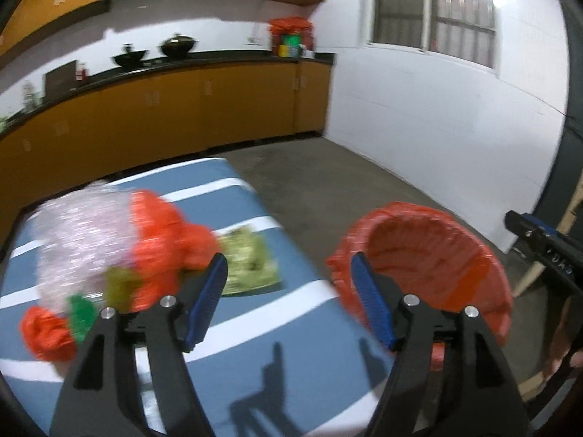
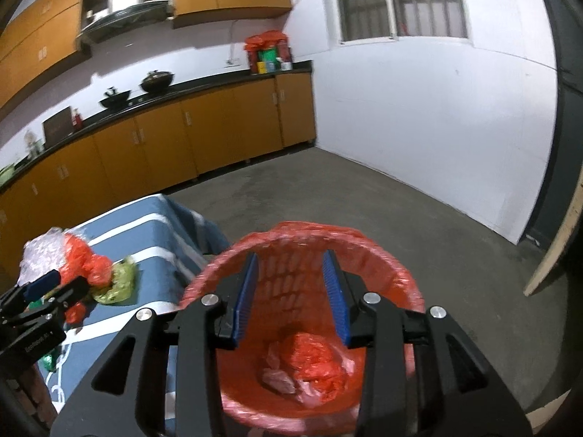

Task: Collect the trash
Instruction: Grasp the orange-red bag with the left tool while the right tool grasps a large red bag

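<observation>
Right gripper (image 2: 289, 298) spread, empty over bin (image 2: 382, 255), lower centre | left gripper (image 1: 289, 304) spread above table (image 1: 255, 313) | trash pile (image 1: 109, 247) lower left | next: left reaches pile, pinches

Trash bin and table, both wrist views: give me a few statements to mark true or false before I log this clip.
1. The trash bin is lined with a red bag. True.
2. The bin is empty. False: crumpled red plastic and some pale scraps lie at its bottom.
3. The right gripper is above the bin with its jaws open and nothing between them. True.
4. The left gripper is shut on a green wrapper. False: its jaws are open and hold nothing.
5. The table has a plain white cover. False: it is blue with white stripes.
6. Bubble wrap and a red bag lie on the table. True.
</observation>
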### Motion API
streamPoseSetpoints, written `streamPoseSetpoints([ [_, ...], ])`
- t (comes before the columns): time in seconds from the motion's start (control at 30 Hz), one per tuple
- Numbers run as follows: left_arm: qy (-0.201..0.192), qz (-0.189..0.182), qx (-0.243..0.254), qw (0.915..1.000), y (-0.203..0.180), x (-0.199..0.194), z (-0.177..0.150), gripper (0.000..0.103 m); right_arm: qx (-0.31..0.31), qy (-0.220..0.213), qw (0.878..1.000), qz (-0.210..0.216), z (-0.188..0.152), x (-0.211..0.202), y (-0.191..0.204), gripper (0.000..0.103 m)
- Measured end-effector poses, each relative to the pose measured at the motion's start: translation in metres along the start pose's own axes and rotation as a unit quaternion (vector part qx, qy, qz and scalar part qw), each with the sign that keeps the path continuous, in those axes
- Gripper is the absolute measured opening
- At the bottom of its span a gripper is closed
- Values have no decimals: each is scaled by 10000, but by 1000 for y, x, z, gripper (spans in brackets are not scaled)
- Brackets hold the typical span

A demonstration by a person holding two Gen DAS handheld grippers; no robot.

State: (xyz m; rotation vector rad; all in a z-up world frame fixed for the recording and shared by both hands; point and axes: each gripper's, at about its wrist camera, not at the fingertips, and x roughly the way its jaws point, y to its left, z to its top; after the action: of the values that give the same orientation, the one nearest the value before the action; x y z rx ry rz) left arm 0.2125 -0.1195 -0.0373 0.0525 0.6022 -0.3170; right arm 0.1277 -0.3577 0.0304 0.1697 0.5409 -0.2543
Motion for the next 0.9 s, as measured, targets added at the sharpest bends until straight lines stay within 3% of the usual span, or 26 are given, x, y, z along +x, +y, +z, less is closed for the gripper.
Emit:
streamPoseSetpoints([
  [0.13, -176, 546, -252, 9980, 41, -24, -9, 71, -242, -36, 9993, 295, -1, -2, 33, 56],
  [0.33, -418, 1363, -526, 9884, 102, -61, -24, 73, -648, -5, 9944, 836, -4, 1, 93, 64],
  [0.53, -372, 1971, -994, 9746, 165, -82, -42, 73, -968, 165, 9849, 1428, -15, 12, 157, 65],
  [0.73, -309, 2172, -1347, 9663, 204, -91, -53, 73, -1152, 448, 9755, 1821, -25, 36, 215, 64],
  [0.9, -290, 2253, -1433, 9632, 222, -95, -62, 73, -1095, 713, 9734, 1883, -31, 62, 249, 64],
])
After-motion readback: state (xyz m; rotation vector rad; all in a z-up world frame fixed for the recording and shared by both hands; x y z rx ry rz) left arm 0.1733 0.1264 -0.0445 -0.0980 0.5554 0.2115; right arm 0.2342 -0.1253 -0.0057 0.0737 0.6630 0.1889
